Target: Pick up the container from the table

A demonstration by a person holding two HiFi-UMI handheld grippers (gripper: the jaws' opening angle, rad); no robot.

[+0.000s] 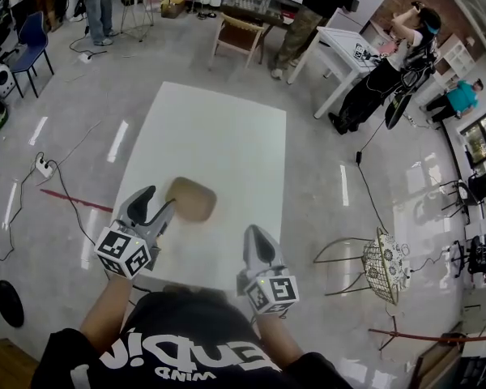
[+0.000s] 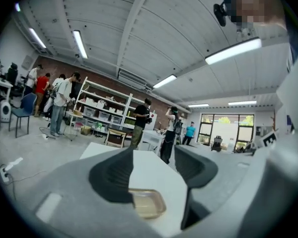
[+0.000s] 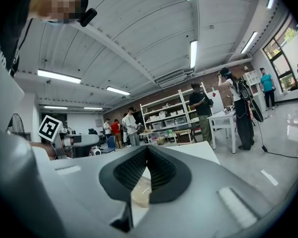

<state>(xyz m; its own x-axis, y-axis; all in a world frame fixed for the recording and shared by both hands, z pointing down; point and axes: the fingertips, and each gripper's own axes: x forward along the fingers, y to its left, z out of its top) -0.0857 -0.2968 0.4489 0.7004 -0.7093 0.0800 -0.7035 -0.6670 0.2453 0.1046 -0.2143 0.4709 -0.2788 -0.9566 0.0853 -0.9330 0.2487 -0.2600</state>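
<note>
Head view first: looking steeply down on a white desk (image 1: 227, 128), with a shallow tan container (image 1: 192, 199) lying flat on the near half, a bit left of centre. Got the left gripper (image 1: 157, 207) sitting at roughly 7 o'clock of the container, tips right up at its left edge. Can't tell from up here whether touching or just beside.

Over to the left gripper view for the jaws: spread apart, nothing pinched. Container down on the desk in the gap, left end tucked behind the left jaw.

Right gripper (image 1: 256, 233) off at about 4 o'clock of the container, clear of it, hovering over the desk's near edge. From the right gripper view: jaws pressed together at the tips, holding nothing, with a sliver of the container peeking through the slit below them.

Both pointed roughly toward 12 o'clock. Busy room beyond, with people (image 1: 308, 19) standing around and shelving (image 2: 102, 110) at the far end.
</note>
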